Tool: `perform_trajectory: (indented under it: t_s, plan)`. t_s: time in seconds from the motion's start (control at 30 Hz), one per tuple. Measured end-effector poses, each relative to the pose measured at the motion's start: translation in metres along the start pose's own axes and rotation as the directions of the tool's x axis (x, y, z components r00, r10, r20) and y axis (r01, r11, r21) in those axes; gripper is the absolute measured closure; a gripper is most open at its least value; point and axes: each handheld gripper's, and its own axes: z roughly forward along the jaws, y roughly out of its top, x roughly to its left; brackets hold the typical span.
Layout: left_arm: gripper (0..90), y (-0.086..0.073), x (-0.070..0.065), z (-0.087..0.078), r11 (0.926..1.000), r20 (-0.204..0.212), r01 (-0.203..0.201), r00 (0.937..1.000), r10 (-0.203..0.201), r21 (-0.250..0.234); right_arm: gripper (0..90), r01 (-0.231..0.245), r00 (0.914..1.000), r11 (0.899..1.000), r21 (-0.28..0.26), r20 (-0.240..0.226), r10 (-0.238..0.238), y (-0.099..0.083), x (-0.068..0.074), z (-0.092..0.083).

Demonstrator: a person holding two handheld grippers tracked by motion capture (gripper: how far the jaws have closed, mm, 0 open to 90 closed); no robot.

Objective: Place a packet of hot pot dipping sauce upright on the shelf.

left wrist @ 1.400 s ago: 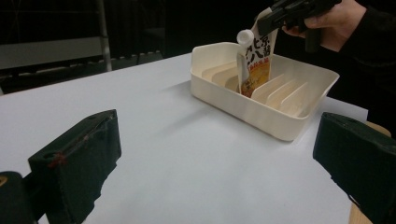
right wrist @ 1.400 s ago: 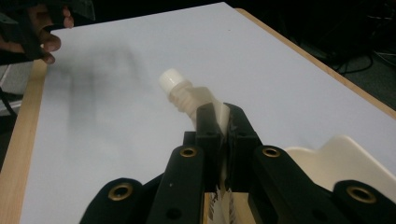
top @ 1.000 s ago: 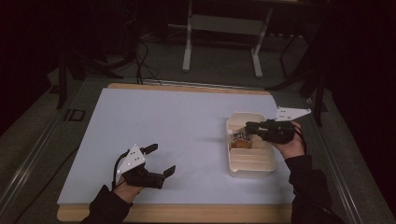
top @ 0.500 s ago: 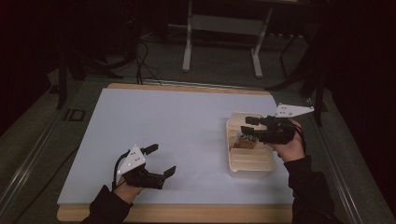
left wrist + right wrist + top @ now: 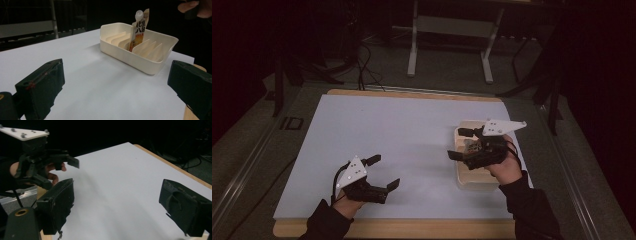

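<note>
- A white table surface (image 5: 402,145) with a wooden edge is spread under dim light; every place below is given relative to the cream tray.
- The cream tray (image 5: 140,53), divided by upright ribs, is set on the white surface near its right edge in the high view.
- The right gripper (image 5: 459,144) is held above the tray's left rim by the person's hand, pointing away from the tray across the white surface. Its jaws have just been opening and are seen spread wide in the right gripper view, with nothing between them.
- The left gripper (image 5: 383,172) is held low over the surface, well apart from the tray, toward the near left. Its jaws are parted wide and empty.
- A spouted drink pouch (image 5: 138,31), orange and white with printed characters, is stood upright in a slot between the tray's ribs, free of both grippers.
</note>
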Motion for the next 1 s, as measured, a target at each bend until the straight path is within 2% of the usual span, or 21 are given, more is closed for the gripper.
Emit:
perform_trajectory:
  t_s: [0.27, 0.5, 0.67, 0.77, 0.83, 1.0]
  plan:
    - [1.0, 0.000, 0.000, -0.001, 1.0000, -0.004, -0.007, 1.0000, 0.007, -0.006, 12.9, -0.014, 0.9999, 1.000, -0.020, 0.004, 0.014, -0.007, 0.016, 0.007]
    - [1.0, -0.002, 0.001, -0.001, 1.0000, -0.005, -0.004, 1.0000, 0.004, 0.004, 13.2, -0.022, 0.9997, 1.000, 0.011, -0.003, 0.022, -0.019, 0.026, 0.013]
    - [1.0, -0.003, 0.001, -0.001, 1.0000, -0.006, -0.005, 1.0000, 0.005, 0.007, 13.7, -0.030, 0.9993, 0.999, 0.010, -0.021, 0.030, -0.030, 0.034, 0.014]
    - [1.0, -0.003, 0.001, -0.001, 0.9999, -0.006, -0.004, 1.0000, 0.005, 0.011, 13.9, -0.016, 0.9998, 1.000, 0.016, -0.006, 0.017, -0.037, 0.040, 0.014]
    - [1.0, -0.004, 0.001, -0.001, 0.9999, -0.011, -0.004, 0.9999, 0.004, 0.011, 13.9, -0.035, 0.9992, 0.999, 0.012, -0.019, 0.036, -0.042, 0.042, 0.013]
    - [1.0, -0.005, 0.003, -0.001, 0.9999, -0.017, 0.000, 0.9999, 0.001, 0.012, 13.9, -0.040, 0.9989, 0.999, 0.021, -0.025, 0.041, -0.053, 0.049, 0.011]
